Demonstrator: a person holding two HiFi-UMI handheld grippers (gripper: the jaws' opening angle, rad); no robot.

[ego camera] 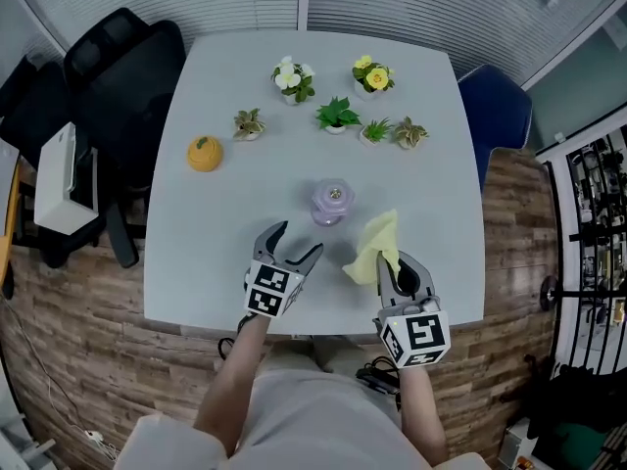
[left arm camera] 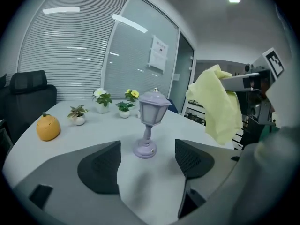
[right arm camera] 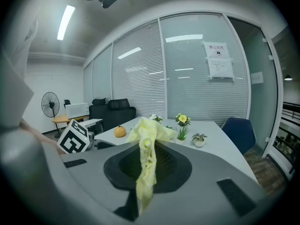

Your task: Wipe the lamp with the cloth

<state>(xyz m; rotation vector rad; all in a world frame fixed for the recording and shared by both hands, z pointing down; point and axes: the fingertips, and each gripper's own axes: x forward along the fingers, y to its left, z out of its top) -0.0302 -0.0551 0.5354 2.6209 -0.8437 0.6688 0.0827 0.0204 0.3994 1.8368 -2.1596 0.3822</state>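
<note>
A small lilac lantern-shaped lamp stands upright near the middle of the grey table. My left gripper is open just in front of the lamp, jaws wide on either side of its base but short of it. My right gripper is shut on a pale yellow cloth, held above the table to the right of the lamp, not touching it.
Several small potted plants stand across the table's far half, with an orange fruit-shaped ornament at the left. A black office chair is at the far left, a blue chair at the right.
</note>
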